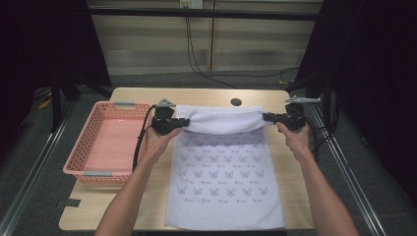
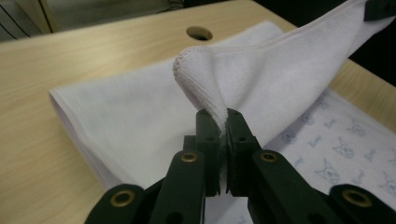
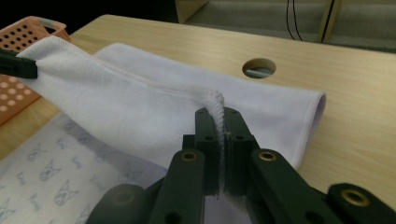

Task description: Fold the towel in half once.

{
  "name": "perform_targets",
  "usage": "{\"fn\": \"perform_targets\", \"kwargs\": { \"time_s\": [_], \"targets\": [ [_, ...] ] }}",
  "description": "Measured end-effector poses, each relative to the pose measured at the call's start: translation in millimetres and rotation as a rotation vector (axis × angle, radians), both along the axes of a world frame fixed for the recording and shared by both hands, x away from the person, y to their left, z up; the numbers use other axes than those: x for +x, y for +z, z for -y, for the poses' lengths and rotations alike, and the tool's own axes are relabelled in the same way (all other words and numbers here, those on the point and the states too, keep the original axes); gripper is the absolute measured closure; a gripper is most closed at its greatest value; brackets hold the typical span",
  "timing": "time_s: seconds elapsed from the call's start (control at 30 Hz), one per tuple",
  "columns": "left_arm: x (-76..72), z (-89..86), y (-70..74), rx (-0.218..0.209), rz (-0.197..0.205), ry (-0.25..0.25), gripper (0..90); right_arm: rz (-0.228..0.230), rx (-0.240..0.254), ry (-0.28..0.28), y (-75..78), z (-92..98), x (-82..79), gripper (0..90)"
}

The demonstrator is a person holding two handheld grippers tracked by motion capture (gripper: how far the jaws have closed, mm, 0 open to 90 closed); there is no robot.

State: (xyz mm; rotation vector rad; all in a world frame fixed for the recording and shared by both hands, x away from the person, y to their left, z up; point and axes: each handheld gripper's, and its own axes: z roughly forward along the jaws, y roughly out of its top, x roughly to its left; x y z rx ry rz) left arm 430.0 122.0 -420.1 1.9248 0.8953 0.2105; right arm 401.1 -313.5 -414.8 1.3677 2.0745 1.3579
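Soft white terry towel [image 1: 221, 120], printed underside, lifted off the wooden table's [image 1: 133, 96] far edge, corners pinched by left gripper [image 1: 183, 123] and right gripper [image 1: 268, 117].

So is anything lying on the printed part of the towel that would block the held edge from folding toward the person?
Nothing visible does. The left gripper and right gripper each pinch the towel by its far edge, and its printed surface lies bare.

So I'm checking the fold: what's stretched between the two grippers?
The towel: high view shows its lifted edge spanning from left gripper to right gripper, nothing else.
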Motion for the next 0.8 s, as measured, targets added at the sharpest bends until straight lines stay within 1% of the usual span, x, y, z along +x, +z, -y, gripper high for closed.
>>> {"fn": "perform_targets", "kwargs": {
  "time_s": [0.07, 0.1, 0.13, 0.2, 0.27, 0.3, 0.33, 0.4, 0.47, 0.5, 0.57, 0.63, 0.67, 0.7, 0.73, 0.77, 0.8],
  "targets": [
    [-6.5, -7.1, 12.3, -0.018, 0.024, 0.006, 86.5, 0.021, 0.008, 0.016, 10.6, 4.0, -6.7, 87.2],
    [-9.3, -10.7, 17.9, -0.031, 0.027, 0.002, 86.5, 0.022, 0.017, 0.022, 15.9, 5.8, -10.3, 87.2],
    [-12.1, -14.4, 23.2, -0.035, 0.034, -0.003, 86.5, 0.031, 0.023, 0.033, 21.0, 7.8, -13.7, 87.2],
    [-19.0, -20.0, 32.2, -0.069, 0.051, -0.015, 86.5, 0.038, 0.057, 0.052, 29.6, 10.3, -21.4, 87.1],
    [-26.0, -22.7, 40.9, -0.063, 0.063, -0.019, 86.6, 0.053, 0.054, 0.066, 37.5, 8.9, -30.7, 87.1],
    [-30.1, -23.7, 45.1, -0.068, 0.07, -0.013, 86.5, 0.064, 0.046, 0.078, 41.1, 7.6, -34.8, 87.1],
    [-34.7, -24.9, 49.3, -0.083, 0.075, -0.015, 86.6, 0.075, 0.047, 0.085, 44.7, 6.2, -39.3, 87.2],
    [-45.4, -27.4, 58.4, -0.079, 0.111, -0.018, 86.6, 0.091, 0.042, 0.097, 52.1, 3.8, -47.6, 87.1],
    [-56.0, -31.2, 66.9, -0.097, 0.127, -0.033, 86.6, 0.11, 0.051, 0.11, 59.3, 3.4, -56.0, 87.2],
    [-61.4, -32.6, 70.8, -0.097, 0.137, -0.035, 86.6, 0.119, 0.051, 0.11, 62.9, 3.6, -59.9, 87.1],
    [-72.2, -34.5, 77.4, -0.105, 0.15, -0.05, 86.6, 0.145, 0.076, 0.121, 70.4, 5.5, -67.3, 87.1],
    [-85.2, -35.1, 82.8, -0.096, 0.167, -0.058, 86.6, 0.179, 0.091, 0.125, 77.9, 6.4, -76.3, 87.1],
    [-92.5, -36.2, 84.0, -0.1, 0.172, -0.074, 86.5, 0.184, 0.103, 0.133, 80.7, 6.7, -81.4, 87.2],
    [-100.4, -38.1, 83.9, -0.101, 0.165, -0.088, 86.5, 0.198, 0.095, 0.133, 82.5, 6.3, -87.5, 87.1],
    [-109.4, -40.4, 82.3, -0.105, 0.166, -0.092, 86.5, 0.211, 0.093, 0.142, 83.3, 6.5, -93.2, 87.2],
    [-117.5, -42.0, 78.6, -0.108, 0.169, -0.104, 86.5, 0.211, 0.099, 0.152, 83.1, 7.4, -98.9, 87.1],
    [-123.9, -42.3, 72.5, -0.101, 0.161, -0.113, 86.4, 0.212, 0.104, 0.159, 81.0, 7.7, -103.9, 87.1]
  ]
}}
